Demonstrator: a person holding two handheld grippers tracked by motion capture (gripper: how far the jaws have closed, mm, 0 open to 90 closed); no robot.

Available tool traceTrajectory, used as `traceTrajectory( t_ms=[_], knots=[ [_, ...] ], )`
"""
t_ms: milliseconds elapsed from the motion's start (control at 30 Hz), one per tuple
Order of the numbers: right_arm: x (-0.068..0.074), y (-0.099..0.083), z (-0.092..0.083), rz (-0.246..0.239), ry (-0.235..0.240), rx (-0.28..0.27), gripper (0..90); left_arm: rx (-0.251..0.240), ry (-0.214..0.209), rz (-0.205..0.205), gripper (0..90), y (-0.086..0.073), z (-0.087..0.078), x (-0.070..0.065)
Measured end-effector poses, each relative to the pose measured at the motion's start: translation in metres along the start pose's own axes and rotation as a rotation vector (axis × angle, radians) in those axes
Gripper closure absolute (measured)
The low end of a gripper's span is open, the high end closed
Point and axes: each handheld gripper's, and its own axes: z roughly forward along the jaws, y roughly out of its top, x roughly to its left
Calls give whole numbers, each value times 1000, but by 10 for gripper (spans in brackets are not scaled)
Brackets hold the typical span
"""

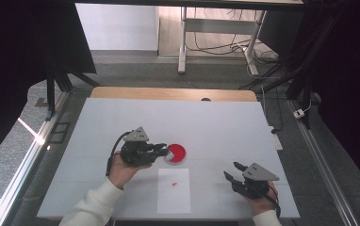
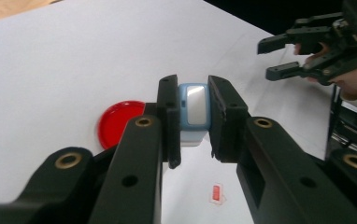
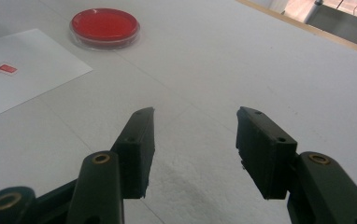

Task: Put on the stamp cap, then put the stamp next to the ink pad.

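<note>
My left gripper (image 1: 164, 150) is shut on a small light-blue block with a silvery face (image 2: 193, 109), which it holds just above the table beside a red round dish (image 1: 175, 154). In the left gripper view the block sits squeezed between the two black pads (image 2: 167, 107), with the dish (image 2: 118, 123) behind on the left. My right gripper (image 1: 230, 170) rests low at the near right of the table, open with nothing between its jaws. In its own view the right gripper (image 3: 195, 121) faces bare table, with the dish (image 3: 104, 25) far off at the upper left.
A white paper sheet (image 1: 173, 190) lies at the table's near edge with a tiny red tag (image 1: 174, 183) on it. The white table top (image 1: 121, 122) ends in a wooden strip at the back. Beyond it are desk legs and cables on the floor.
</note>
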Motion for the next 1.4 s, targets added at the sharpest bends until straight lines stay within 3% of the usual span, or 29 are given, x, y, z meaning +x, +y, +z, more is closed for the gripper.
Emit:
traceTrajectory(
  t_ms=[367,1000,1167,1400],
  knots=[
    [-2,0,1,4,-7,-5,467,26,40,-1,757,-2,5,10],
    [-4,0,3,1,-9,6,467,150,167,15,757,-11,25,34],
    [-4,0,4,0,-11,10,466,201,231,39,757,-14,32,41],
    [-3,0,5,-6,-8,17,466,235,230,17,757,-16,40,50]
  ],
)
